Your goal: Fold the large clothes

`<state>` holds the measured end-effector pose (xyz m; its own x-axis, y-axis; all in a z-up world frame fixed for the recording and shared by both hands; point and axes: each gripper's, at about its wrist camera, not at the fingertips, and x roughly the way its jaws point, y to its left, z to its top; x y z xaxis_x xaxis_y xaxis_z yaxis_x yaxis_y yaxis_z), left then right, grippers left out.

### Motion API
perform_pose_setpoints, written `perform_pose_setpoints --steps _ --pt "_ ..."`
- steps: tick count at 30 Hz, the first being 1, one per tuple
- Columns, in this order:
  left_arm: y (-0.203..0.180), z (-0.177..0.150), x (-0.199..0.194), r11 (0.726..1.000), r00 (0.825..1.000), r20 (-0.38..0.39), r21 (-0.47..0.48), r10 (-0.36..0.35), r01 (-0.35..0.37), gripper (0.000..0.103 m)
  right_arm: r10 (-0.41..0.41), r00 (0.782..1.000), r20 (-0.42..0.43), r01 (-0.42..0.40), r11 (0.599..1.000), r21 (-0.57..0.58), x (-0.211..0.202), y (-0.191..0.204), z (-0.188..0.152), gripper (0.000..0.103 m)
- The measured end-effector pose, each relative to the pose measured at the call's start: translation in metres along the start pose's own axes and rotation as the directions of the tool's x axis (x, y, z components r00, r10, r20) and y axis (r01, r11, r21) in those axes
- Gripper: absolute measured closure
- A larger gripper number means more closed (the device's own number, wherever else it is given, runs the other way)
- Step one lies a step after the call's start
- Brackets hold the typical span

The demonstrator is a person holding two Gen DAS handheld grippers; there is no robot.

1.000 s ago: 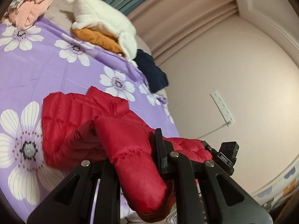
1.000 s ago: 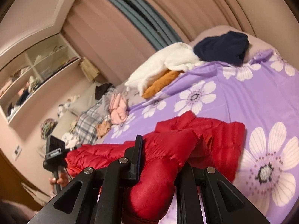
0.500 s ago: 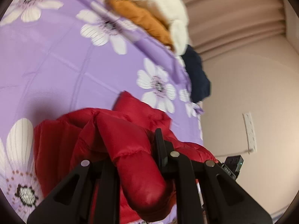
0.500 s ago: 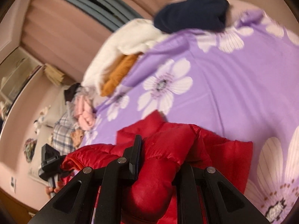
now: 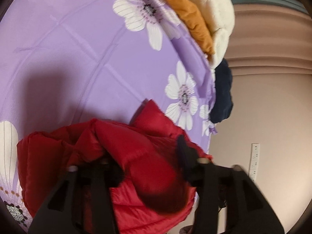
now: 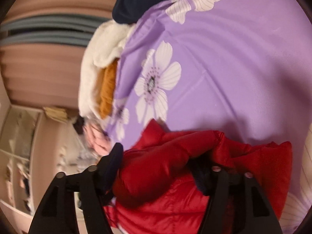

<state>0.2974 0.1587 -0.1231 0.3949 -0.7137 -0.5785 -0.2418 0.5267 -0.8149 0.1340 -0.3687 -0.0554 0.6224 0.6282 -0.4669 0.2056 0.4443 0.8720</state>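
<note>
A red puffer jacket lies bunched on a purple bedspread with white flowers. My left gripper is shut on a thick fold of the jacket, which bulges between the black fingers. My right gripper is shut on another puffy fold of the same jacket. Both views tilt down at the bed, and the jacket's lower part is hidden behind the gripper bodies.
A cream fleece over an orange garment and a dark navy garment lie at the bed's far edge. Pink clothes lie at the left. Curtains and shelves stand beyond.
Both grippers have tipped forward and down toward the bed with the jacket held, so the bedspread fills the views. The jacket folds have swung over with them.
</note>
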Motion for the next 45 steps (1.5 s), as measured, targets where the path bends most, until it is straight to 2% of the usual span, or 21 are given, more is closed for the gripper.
perform_pose_setpoints --steps 1,3,5,8,10,11,13,17,19,21,22,24,25,27,28,30,38,45 --pt "-0.003 0.001 -0.006 1.0 1.0 0.023 0.01 -0.001 0.001 0.023 0.007 1.0 0.007 -0.007 1.0 0.006 0.0 0.001 0.001 0.032" --pt "-0.01 0.002 -0.025 0.999 0.996 0.093 0.035 0.006 -0.009 0.011 0.019 0.999 0.032 -0.019 1.0 0.015 -0.012 0.002 0.002 0.028" --pt "-0.017 0.002 -0.042 0.997 0.989 0.147 0.072 0.022 -0.033 0.01 0.005 0.997 0.076 -0.004 1.0 -0.001 -0.027 0.007 0.003 0.027" --pt "-0.029 -0.008 -0.053 0.977 0.979 0.171 0.16 0.111 -0.139 0.01 -0.093 0.985 0.149 0.106 0.991 -0.086 -0.044 0.022 -0.002 0.027" --pt "-0.036 -0.019 -0.05 0.953 0.971 0.176 0.228 0.162 -0.2 0.011 -0.187 0.965 0.183 0.228 0.944 -0.238 -0.046 0.043 -0.015 0.027" --pt "-0.042 -0.027 -0.047 0.93 0.964 0.18 0.279 0.193 -0.238 0.011 -0.224 0.957 0.186 0.273 0.913 -0.304 -0.042 0.051 -0.022 0.027" --pt "-0.051 -0.046 -0.036 0.879 0.95 0.196 0.369 0.244 -0.302 0.012 -0.308 0.928 0.209 0.371 0.806 -0.462 -0.029 0.069 -0.048 0.027" --pt "-0.059 -0.082 -0.011 0.763 0.915 0.235 0.506 0.327 -0.402 0.012 -0.401 0.874 0.276 0.477 0.595 -0.647 -0.001 0.084 -0.096 0.028" --pt "-0.06 -0.1 0.001 0.701 0.896 0.264 0.559 0.357 -0.444 0.014 -0.414 0.859 0.302 0.496 0.52 -0.696 0.012 0.087 -0.112 0.028" --pt "-0.058 -0.113 0.01 0.64 0.87 0.303 0.59 0.389 -0.492 0.014 -0.429 0.845 0.318 0.508 0.461 -0.727 0.021 0.086 -0.127 0.028" --pt "-0.055 -0.12 0.016 0.614 0.859 0.316 0.602 0.403 -0.51 0.014 -0.43 0.842 0.325 0.512 0.448 -0.733 0.022 0.087 -0.132 0.028" --pt "-0.049 -0.128 0.026 0.584 0.849 0.323 0.62 0.419 -0.524 0.014 -0.441 0.835 0.328 0.515 0.418 -0.749 0.031 0.083 -0.141 0.028" --pt "-0.044 -0.133 0.032 0.563 0.839 0.325 0.629 0.436 -0.536 0.014 -0.463 0.823 0.33 0.526 0.402 -0.749 0.037 0.078 -0.143 0.028" --pt "-0.034 -0.137 0.046 0.523 0.819 0.327 0.644 0.472 -0.559 0.014 -0.489 0.813 0.316 0.533 0.406 -0.742 0.047 0.067 -0.142 0.028" --pt "-0.03 -0.139 0.049 0.515 0.815 0.327 0.647 0.479 -0.562 0.013 -0.495 0.812 0.309 0.533 0.414 -0.738 0.05 0.063 -0.141 0.028" --pt "-0.023 -0.137 0.051 0.527 0.818 0.312 0.643 0.483 -0.556 0.013 -0.5 0.814 0.297 0.532 0.434 -0.727 0.052 0.057 -0.138 0.028" --pt "-0.021 -0.141 0.048 0.54 0.82 0.293 0.637 0.491 -0.551 0.012 -0.496 0.815 0.3 0.536 0.448 -0.716 0.05 0.055 -0.146 0.028" --pt "-0.014 -0.168 0.012 0.562 0.836 0.295 0.632 0.462 -0.533 0.013 -0.428 0.834 0.348 0.527 0.431 -0.733 0.015 0.073 -0.176 0.028"
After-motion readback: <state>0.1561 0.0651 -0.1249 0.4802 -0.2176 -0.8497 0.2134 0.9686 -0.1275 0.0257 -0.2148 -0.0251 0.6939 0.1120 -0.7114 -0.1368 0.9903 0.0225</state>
